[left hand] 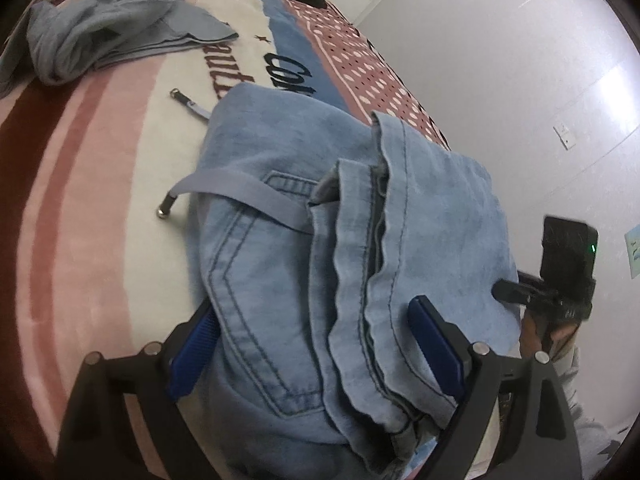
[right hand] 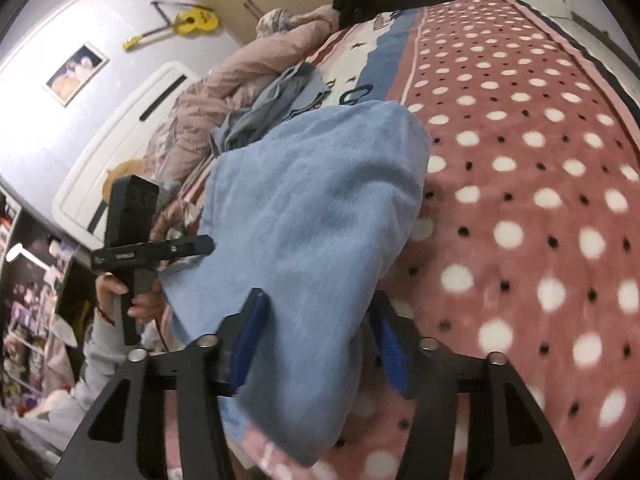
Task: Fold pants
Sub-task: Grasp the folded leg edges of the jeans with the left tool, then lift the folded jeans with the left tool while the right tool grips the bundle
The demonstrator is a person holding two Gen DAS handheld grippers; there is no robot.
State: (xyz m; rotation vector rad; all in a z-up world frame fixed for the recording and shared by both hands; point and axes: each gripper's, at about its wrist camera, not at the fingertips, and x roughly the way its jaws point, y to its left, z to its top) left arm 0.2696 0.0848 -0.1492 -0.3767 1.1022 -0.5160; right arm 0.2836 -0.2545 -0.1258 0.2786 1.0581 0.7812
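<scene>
Nearest the left wrist lens, the left gripper [left hand: 316,356] stands with its blue-padded jaws wide apart, and the folded denim pants [left hand: 320,248] fill the gap between them, running from 6 o'clock up toward 12. The left pad [left hand: 192,352] lies along the fabric's edge at 8 o'clock; the other pad sits against the hemmed leg layers at 4 o'clock. Whether either pad presses the cloth cannot be told. A back pocket seam and a grey drawstring [left hand: 240,196] with a metal tip cross the top of the bundle, which rests on the striped blanket [left hand: 80,208]. A crumpled grey-blue garment [left hand: 120,36] lies well apart at 11 o'clock, and a dark pile at 12 o'clock is cut off by the frame. In the right wrist view the right gripper [right hand: 316,344] also has its jaws apart, the pants [right hand: 312,216] passing between them from 6 o'clock toward 12, the cloth draped over the space and hiding much of the right pad at 5 o'clock; contact there is unclear. The polka-dot blanket [right hand: 520,200] spreads from 1 to 5 o'clock. At 9 o'clock the person's hand [right hand: 140,300] grips the other handle, its fingers partly hidden behind the black body. The fabric nearest both lenses is blurred.
</scene>
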